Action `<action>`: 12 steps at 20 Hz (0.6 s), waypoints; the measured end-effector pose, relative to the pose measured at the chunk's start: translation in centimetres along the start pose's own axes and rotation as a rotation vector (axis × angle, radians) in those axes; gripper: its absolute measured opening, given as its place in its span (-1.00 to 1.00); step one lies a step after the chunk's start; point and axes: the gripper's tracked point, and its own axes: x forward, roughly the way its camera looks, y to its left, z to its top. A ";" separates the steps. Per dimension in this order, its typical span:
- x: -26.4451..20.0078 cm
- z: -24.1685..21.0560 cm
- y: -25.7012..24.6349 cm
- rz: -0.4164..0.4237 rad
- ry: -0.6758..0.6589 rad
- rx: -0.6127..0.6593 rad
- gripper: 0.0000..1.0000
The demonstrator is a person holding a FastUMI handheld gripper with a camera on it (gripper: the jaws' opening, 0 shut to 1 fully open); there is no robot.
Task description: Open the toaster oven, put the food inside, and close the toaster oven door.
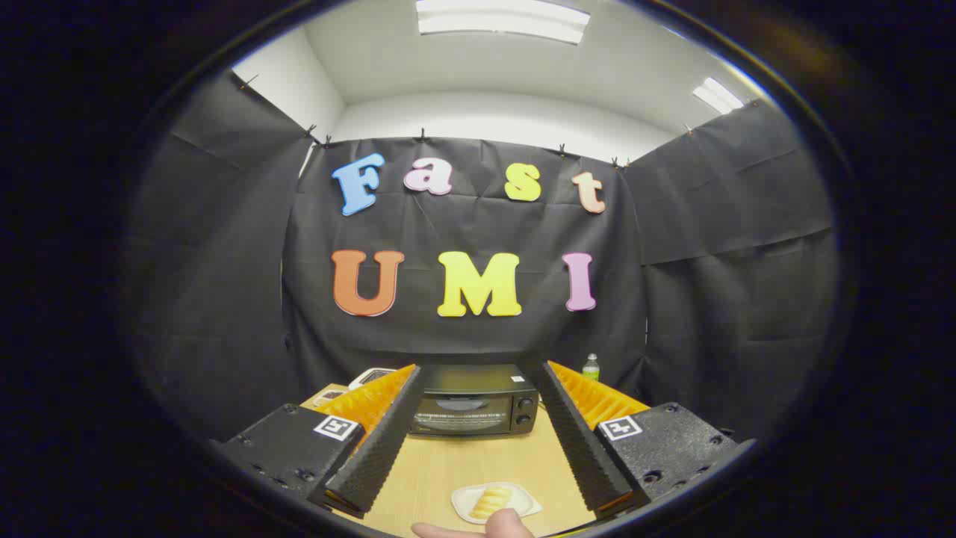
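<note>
The gripper (478,430) has its two fingers spread wide apart, and they hold nothing. Each finger has a black bumpy pad on the inside and an orange ribbed part on the outside. Each finger sits on a black block with a small square tag on top.

Between the fingers, down low and close, is a small white plate (523,505). On the plate lies the food (491,501), a pale yellow piece with ridges. The plate sits on a light wooden table (463,467). Neither finger touches the plate or the food.

Right below the plate, a person's fingertips (508,524) poke in, at the near rim of the plate.

Farther ahead, beyond the plate and between the finger tips, stands the black toaster oven (472,400). Its glass door is shut. It has two round knobs on its right side. It is well apart from the plate.

Past the right finger, beside the oven, stands a small bottle (591,367) with a green label. Past the left finger, a white thing (367,376) peeks out on the table, too hidden to tell what it is.
</note>
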 end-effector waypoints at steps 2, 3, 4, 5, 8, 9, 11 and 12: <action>0.1 0.0 0.0 -0.001 0.003 0.008 1.00; 0.1 0.0 0.0 0.000 0.006 0.008 1.00; 0.2 -0.1 0.0 -0.003 0.008 0.006 1.00; 0.2 -0.1 0.0 -0.005 0.007 0.002 1.00; 0.2 0.1 0.3 -0.004 0.003 -0.005 1.00; 0.3 0.2 0.4 -0.004 0.001 -0.004 1.00; 0.3 0.2 0.5 -0.003 -0.002 -0.003 1.00; 0.2 0.2 0.5 -0.002 -0.001 -0.002 1.00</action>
